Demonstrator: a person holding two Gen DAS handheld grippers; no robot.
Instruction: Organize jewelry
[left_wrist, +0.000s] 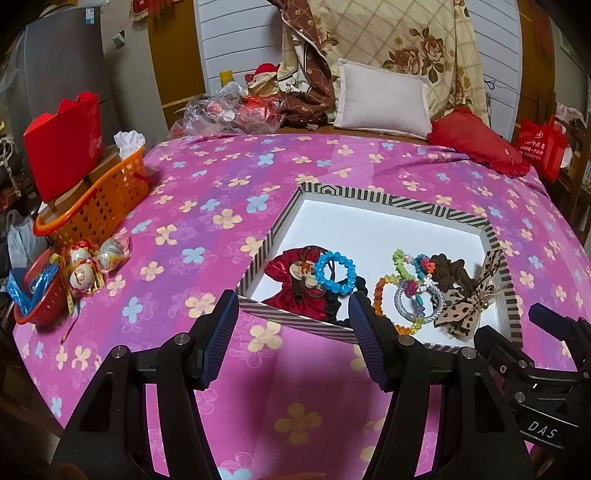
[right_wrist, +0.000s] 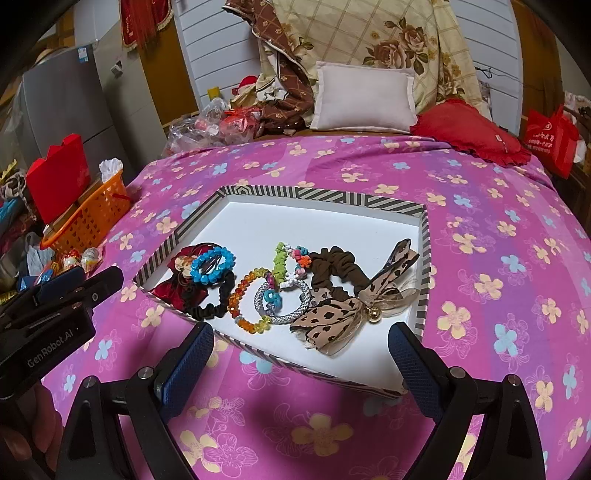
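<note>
A shallow white tray with a striped rim (left_wrist: 391, 201) (right_wrist: 321, 195) lies on the pink flowered bedspread. Along its near side lie a red velvet bow (left_wrist: 291, 291) (right_wrist: 173, 288), a blue bead bracelet (left_wrist: 334, 271) (right_wrist: 212, 265), a black scrunchie (right_wrist: 218, 299), an orange bead bracelet (right_wrist: 240, 301), a silver ring band (left_wrist: 417, 302) (right_wrist: 284, 301), a green bead band (right_wrist: 280, 264), a brown scrunchie (left_wrist: 452, 275) (right_wrist: 334, 267) and a leopard bow (left_wrist: 465, 306) (right_wrist: 343, 314). My left gripper (left_wrist: 291, 317) is open and empty just before the tray's near left edge. My right gripper (right_wrist: 301, 350) is open and empty before its near edge.
An orange basket (left_wrist: 103, 206) (right_wrist: 92, 218) with a red box (left_wrist: 64, 144) stands at the left edge. Wrapped eggs (left_wrist: 86, 266) and a red bowl (left_wrist: 40, 299) lie near it. Pillows (left_wrist: 384, 99) and a red cushion (left_wrist: 476, 142) sit at the bed's far end.
</note>
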